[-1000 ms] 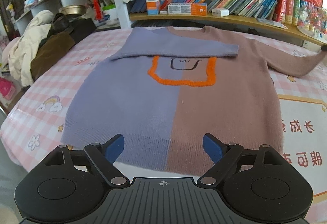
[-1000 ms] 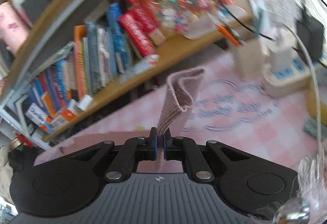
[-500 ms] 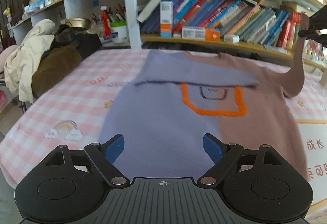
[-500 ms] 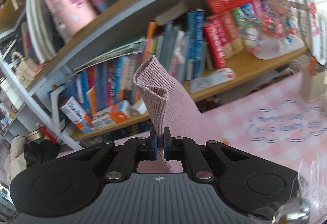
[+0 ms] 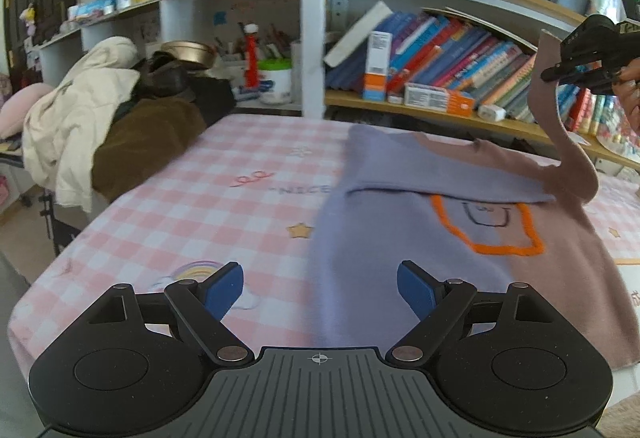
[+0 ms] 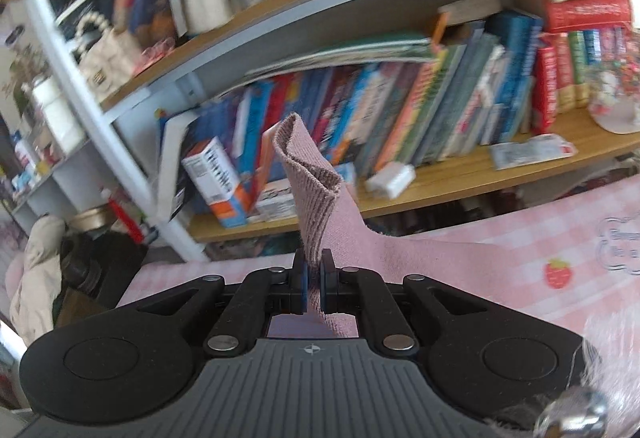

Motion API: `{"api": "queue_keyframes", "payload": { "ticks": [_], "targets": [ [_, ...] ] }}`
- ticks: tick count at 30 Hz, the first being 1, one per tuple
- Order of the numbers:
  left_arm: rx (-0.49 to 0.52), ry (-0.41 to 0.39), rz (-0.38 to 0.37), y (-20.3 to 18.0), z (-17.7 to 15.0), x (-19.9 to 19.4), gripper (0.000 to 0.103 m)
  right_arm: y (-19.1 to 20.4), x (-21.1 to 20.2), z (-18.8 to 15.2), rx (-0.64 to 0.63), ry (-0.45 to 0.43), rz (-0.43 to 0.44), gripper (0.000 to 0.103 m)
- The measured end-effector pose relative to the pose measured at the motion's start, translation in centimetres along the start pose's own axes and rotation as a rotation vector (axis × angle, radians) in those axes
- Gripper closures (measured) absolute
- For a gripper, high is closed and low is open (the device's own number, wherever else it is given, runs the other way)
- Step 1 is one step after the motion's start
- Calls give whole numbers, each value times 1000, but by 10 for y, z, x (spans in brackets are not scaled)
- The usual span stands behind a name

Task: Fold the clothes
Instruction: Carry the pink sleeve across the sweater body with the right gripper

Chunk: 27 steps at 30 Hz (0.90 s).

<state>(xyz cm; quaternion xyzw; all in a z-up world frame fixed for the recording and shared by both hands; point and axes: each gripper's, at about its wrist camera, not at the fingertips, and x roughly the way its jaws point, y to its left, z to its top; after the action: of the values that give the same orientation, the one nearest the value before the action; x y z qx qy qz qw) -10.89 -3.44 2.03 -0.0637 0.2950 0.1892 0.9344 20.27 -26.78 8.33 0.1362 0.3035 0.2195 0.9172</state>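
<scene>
Left hand-held gripper: blue-padded fingers spread wide, nothing between them, hovering over the near edge of the table

Pile of clothes: cream and brown garments heaped at the table's far left corner

Table covering: pink-and-white checked cloth with printed stars, a rainbow and lettering, smooth and flat

Sweater: soft knit, lavender on its left half and dusty brown-pink on its right, lying flat on the right part of the table; long axis runs from the hem at the near edge to the neckline toward the bookshelf; orange outlined square with a small drawn face on the chest; lavender sleeve folded across the chest, lying crosswise

Brown-pink sleeve: lifted off the table, rising steeply from the shoulder; ribbed cuff uppermost, creased double and pointing at the shelves

Right hand-held gripper: fingers pressed together on the brown-pink sleeve just below the cuff, held high above the sweater's right side

Bookshelf: wooden boards on pale uprights behind the table, packed with leaning books, boxes, jars and toys
</scene>
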Motion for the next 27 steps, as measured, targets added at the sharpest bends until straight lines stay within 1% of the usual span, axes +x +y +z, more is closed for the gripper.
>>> {"api": "queue_keyframes", "payload": {
  "ticks": [6, 11, 17, 21, 24, 25, 27],
  "targets": [
    [-17, 6, 36, 31, -5, -4, 16, 49, 38, -20, -49, 45, 9, 98],
    [0, 9, 52, 46, -8, -8, 16, 74, 71, -41, -116, 111, -2, 98],
    [-8, 23, 74, 60, -13, -10, 16, 82, 95, -64, -131, 183, -27, 98],
    [-7, 30, 78, 65, -14, -11, 16, 84, 105, -75, -128, 213, -46, 97],
    [0, 31, 73, 65, -14, -10, 16, 87, 109, -80, -151, 230, -51, 97],
    [3, 31, 71, 65, -14, -10, 16, 88, 111, -82, -160, 236, -52, 97],
    [8, 30, 66, 64, -14, -10, 16, 91, 113, -85, -177, 245, -54, 93]
  ]
}}
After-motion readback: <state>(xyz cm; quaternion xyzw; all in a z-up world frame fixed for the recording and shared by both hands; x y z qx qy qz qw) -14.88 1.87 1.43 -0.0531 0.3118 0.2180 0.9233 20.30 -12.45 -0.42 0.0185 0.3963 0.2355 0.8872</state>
